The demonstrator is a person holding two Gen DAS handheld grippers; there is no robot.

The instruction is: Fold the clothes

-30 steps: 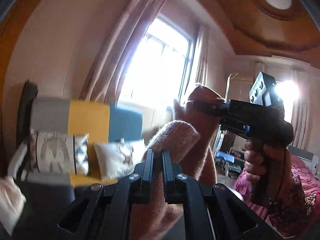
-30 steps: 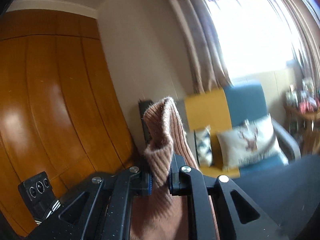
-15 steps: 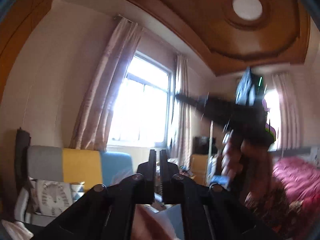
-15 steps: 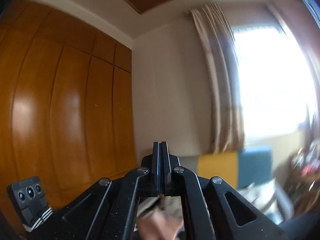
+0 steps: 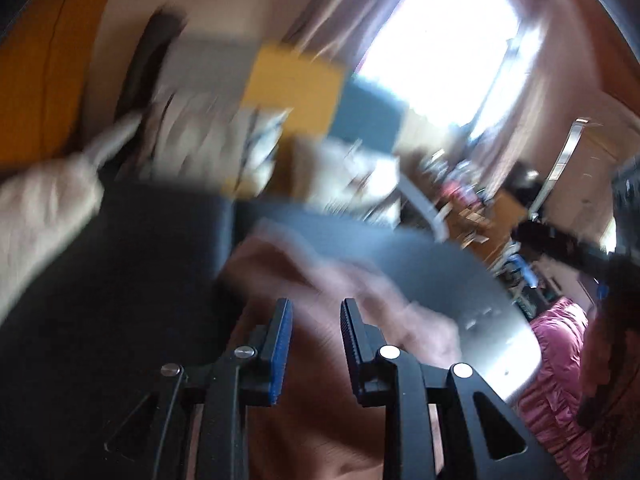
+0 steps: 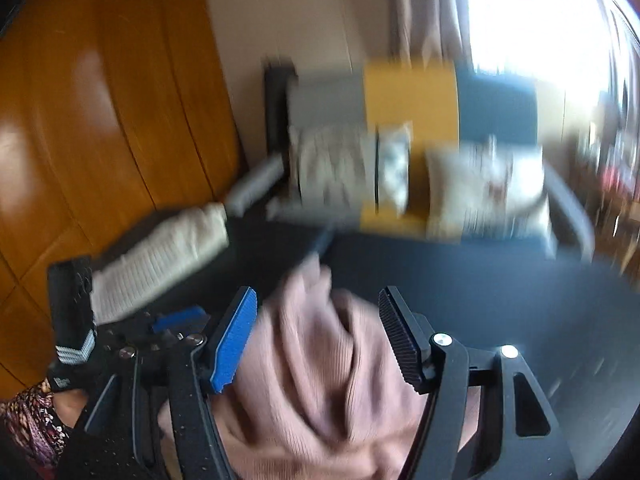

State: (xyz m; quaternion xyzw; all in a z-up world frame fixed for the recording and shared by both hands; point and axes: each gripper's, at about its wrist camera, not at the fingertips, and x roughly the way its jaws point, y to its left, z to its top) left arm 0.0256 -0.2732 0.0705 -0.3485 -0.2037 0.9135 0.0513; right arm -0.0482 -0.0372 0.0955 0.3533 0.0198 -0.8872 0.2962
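A pink ribbed knit garment (image 6: pixel 320 376) lies bunched on the dark table (image 6: pixel 500 280). My right gripper (image 6: pixel 316 320) stands over it with its jaws opening wide. The cloth sits between the pads, which do not press on it. In the left wrist view the same pink garment (image 5: pixel 320 400) spreads under my left gripper (image 5: pixel 314 320). Its jaws are opening too, the blue pads (image 5: pixel 280 344) a small gap apart with cloth showing behind them, not pinched. The left gripper's body (image 6: pixel 76 304) shows at the lower left of the right wrist view. Both views are blurred by motion.
A cream knit garment (image 6: pixel 160 256) lies at the table's left end. Behind the table stands a grey, yellow and blue sofa (image 6: pixel 412 92) with pale cushions. A wooden wardrobe (image 6: pixel 80 120) is on the left, a bright window (image 5: pixel 448 40) behind. A floral sleeve (image 6: pixel 28 424) shows.
Both grippers held the pink garment up a second ago, then showed shut, aimed at wall and ceiling. Now they point down at the table with jaws apart and the garment lying on it.
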